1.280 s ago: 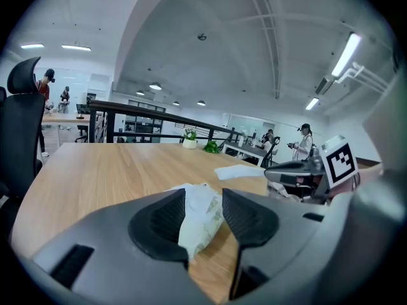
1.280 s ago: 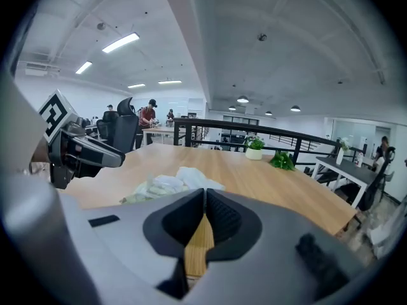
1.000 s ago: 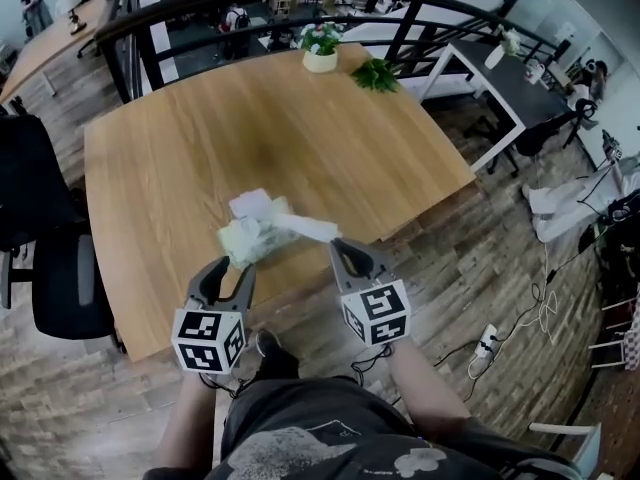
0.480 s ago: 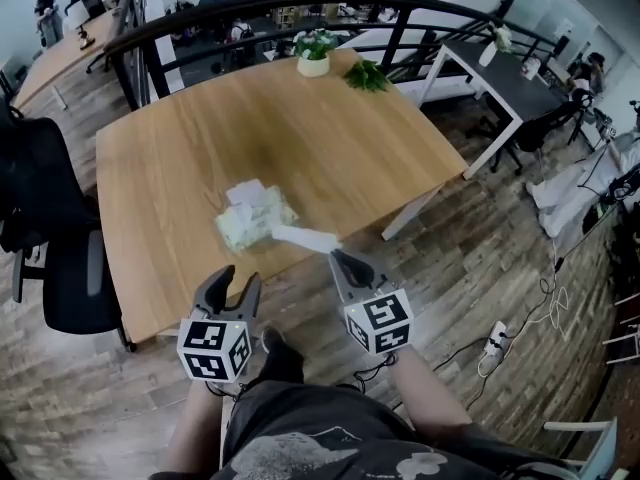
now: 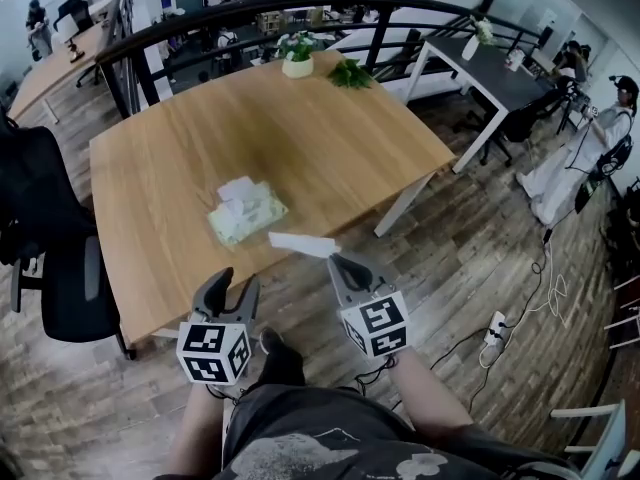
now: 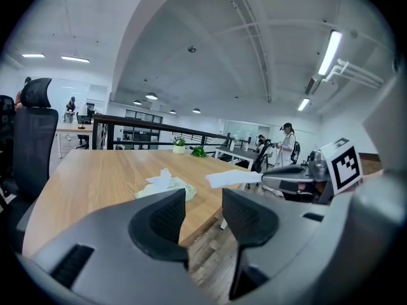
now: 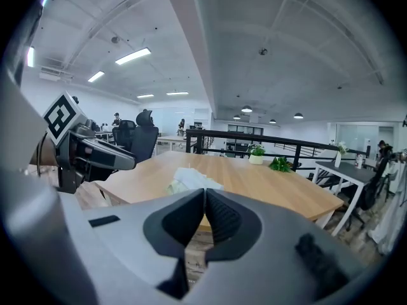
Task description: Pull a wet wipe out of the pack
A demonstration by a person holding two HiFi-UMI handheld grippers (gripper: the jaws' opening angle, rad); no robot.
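Observation:
The pale green wet-wipe pack (image 5: 247,213) lies on the wooden table (image 5: 330,158), a white wipe sticking up from its top. My right gripper (image 5: 338,261) hovers off the table's near edge, shut on a pulled-out white wet wipe (image 5: 302,244) that extends leftward, clear of the pack. In the left gripper view this wipe (image 6: 232,178) juts from the right gripper (image 6: 286,176), with the pack (image 6: 166,186) beyond. My left gripper (image 5: 228,290) is open and empty, near my body and apart from the pack. The right gripper view shows closed jaws, with the pack (image 7: 191,180) behind them.
A potted plant (image 5: 297,56) and green sprig (image 5: 349,74) sit at the table's far edge by a black railing (image 5: 300,3). A black office chair (image 5: 50,258) stands left. A dark desk (image 5: 500,78) and a person (image 5: 610,118) are right. A power strip (image 5: 493,333) lies on the floor.
Both grippers have drawn back from the pack toward my body. The left gripper has come away from the pack, and the wipe has come free in the right gripper.

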